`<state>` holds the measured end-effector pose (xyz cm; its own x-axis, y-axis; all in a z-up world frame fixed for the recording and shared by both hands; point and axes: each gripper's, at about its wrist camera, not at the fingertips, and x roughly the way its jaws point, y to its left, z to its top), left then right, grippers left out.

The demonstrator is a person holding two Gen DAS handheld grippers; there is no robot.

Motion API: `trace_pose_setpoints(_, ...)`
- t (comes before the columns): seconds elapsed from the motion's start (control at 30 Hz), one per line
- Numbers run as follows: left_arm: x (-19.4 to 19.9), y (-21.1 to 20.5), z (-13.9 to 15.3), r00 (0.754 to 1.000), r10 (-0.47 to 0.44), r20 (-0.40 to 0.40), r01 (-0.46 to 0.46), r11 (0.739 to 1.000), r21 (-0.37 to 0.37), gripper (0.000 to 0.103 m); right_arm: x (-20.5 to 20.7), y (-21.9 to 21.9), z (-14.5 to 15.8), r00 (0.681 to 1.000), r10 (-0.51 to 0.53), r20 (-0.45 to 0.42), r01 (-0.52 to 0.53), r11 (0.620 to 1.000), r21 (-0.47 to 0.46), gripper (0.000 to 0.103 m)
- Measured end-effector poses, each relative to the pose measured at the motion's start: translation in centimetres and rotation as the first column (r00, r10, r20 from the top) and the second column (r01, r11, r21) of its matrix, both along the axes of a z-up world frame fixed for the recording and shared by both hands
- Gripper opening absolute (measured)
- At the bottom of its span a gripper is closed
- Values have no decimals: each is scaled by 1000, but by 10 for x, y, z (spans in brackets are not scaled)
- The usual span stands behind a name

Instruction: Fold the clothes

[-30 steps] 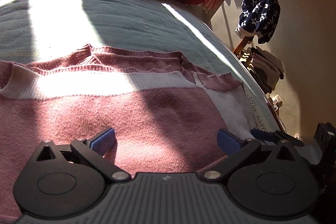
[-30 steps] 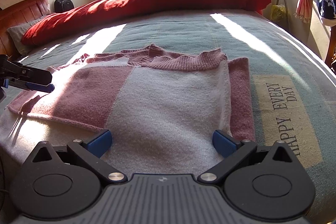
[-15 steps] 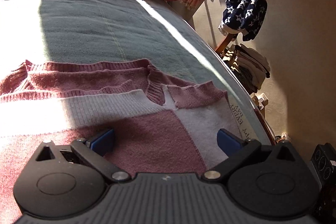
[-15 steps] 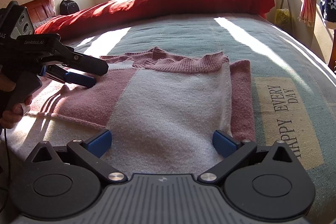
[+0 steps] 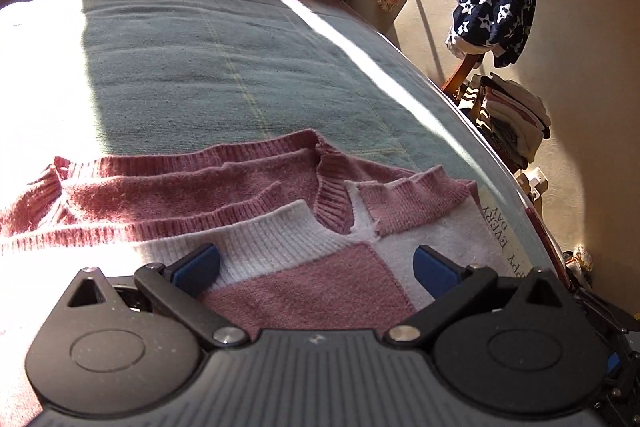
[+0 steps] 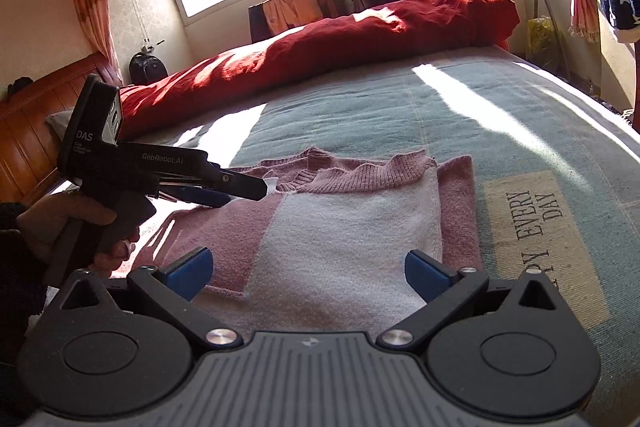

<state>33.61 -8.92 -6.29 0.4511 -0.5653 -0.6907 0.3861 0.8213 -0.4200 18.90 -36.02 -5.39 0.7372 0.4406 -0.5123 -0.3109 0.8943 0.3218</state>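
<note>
A pink and white knit sweater (image 5: 304, 291) lies flat on the bed, partly folded, with its ribbed neckline (image 5: 332, 195) toward the far side. My left gripper (image 5: 316, 263) is open just above the sweater near the collar, with nothing between its blue pads. In the right wrist view the same left gripper (image 6: 248, 193) comes in from the left, held by a hand (image 6: 60, 223), its tips over the sweater's (image 6: 340, 235) far left corner. My right gripper (image 6: 308, 267) is open low over the sweater's near edge and holds nothing.
A teal bedspread (image 5: 240, 67) with a "HAPPY EVERY DAY" patch (image 6: 536, 227) lies under the sweater. A red duvet (image 6: 360, 39) runs along the far side. Right of the bed are a star-patterned garment (image 5: 492, 7) and stacked clothes (image 5: 512, 123). A wooden headboard (image 6: 24, 131) is at left.
My left gripper has moved across the sweater toward the neckline and further into the right wrist view. The right gripper has stayed in place with a slight upward tilt. Both remain open.
</note>
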Motion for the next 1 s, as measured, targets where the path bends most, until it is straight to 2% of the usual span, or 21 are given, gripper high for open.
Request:
trace_pose_setpoints(0.17, -19, 7, 24, 999, -7, 35, 7, 1000, 12, 102, 2, -2, 2, 1000, 3, 3, -3, 1000, 13, 103)
trace_pose_setpoints(0.3, -45, 35, 36, 997, 58, 48, -59, 998, 35, 102, 18, 13, 5, 998, 62, -3, -62, 995, 74, 103)
trace_pose_setpoints(0.4, -63, 64, 37, 994, 104, 21, -104, 994, -20, 102, 30, 36, 4, 987, 160, -6, -159, 982, 104, 103)
trace_pose_setpoints(0.5, -71, 80, 29, 995, 99, -21, -100, 989, -106, 102, 42, 59, -3, 971, 238, -23, -233, 965, 122, 103)
trace_pose_setpoints(0.6, -65, 81, 11, 993, 97, -64, -104, 988, -114, 102, 54, 70, -16, 964, 256, -68, -246, 962, 121, 103)
trace_pose_setpoints(0.73, -54, 78, 1, 992, 115, -54, -121, 986, -118, 102, 63, 59, -22, 976, 201, -83, -189, 972, 138, 103)
trace_pose_setpoints(0.83, -48, 74, 4, 991, 126, -40, -130, 986, -104, 102, 65, 38, -21, 993, 73, -90, -66, 995, 78, 103)
trace_pose_setpoints(1.0, -63, 71, 8, 992, 124, -19, -125, 990, -69, 102, 56, -13, -24, 991, -54, -124, 70, 989, 130, 103)
